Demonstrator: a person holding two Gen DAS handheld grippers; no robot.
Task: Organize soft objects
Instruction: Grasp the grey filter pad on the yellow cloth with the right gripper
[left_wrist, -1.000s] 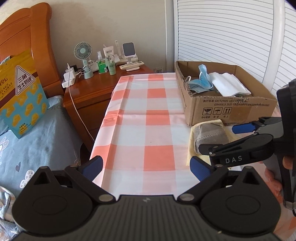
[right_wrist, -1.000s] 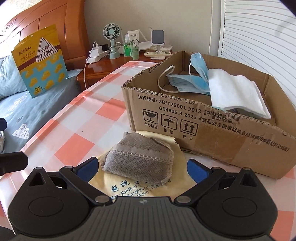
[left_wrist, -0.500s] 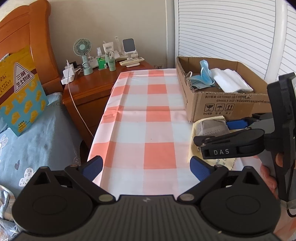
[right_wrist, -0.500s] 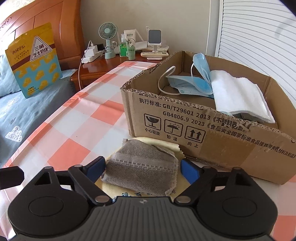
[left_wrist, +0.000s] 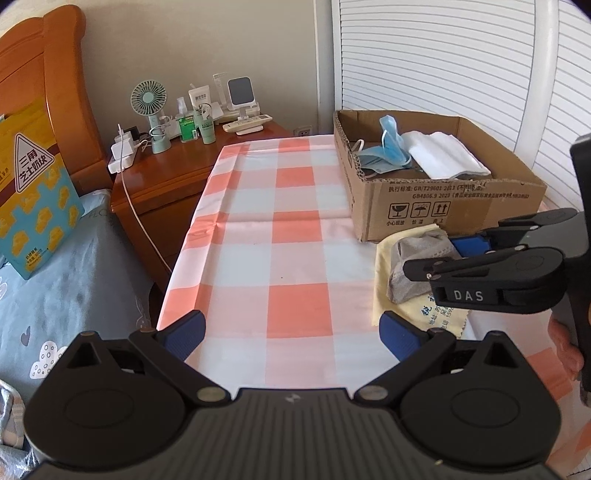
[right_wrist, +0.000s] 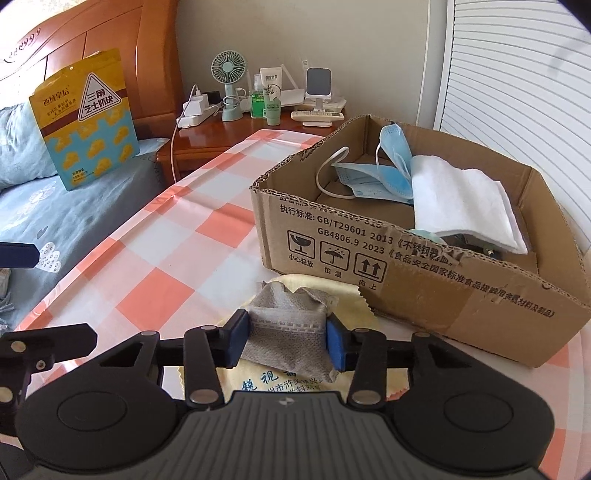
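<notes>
A grey fabric pouch (right_wrist: 287, 332) lies on a yellow cleaning cloth (right_wrist: 291, 384) in front of a cardboard box (right_wrist: 424, 280). My right gripper (right_wrist: 288, 341) is shut on the pouch, its blue pads pressing both sides. The box holds blue face masks (right_wrist: 376, 177) and a folded white cloth (right_wrist: 461, 199). In the left wrist view my left gripper (left_wrist: 291, 332) is open and empty above the checked tablecloth (left_wrist: 280, 236). The right gripper (left_wrist: 443, 258) shows there on the pouch (left_wrist: 417, 266), beside the box (left_wrist: 436, 195).
A wooden nightstand (left_wrist: 166, 184) with a fan (left_wrist: 149, 99), bottles and chargers stands at the table's far end. A bed with a snack bag (right_wrist: 86, 118) and wooden headboard lies to the left. White slatted doors (left_wrist: 443, 62) are behind the box.
My right gripper moved forward over the pouch and closed its jaws on it. The left gripper drew back slightly and stayed open.
</notes>
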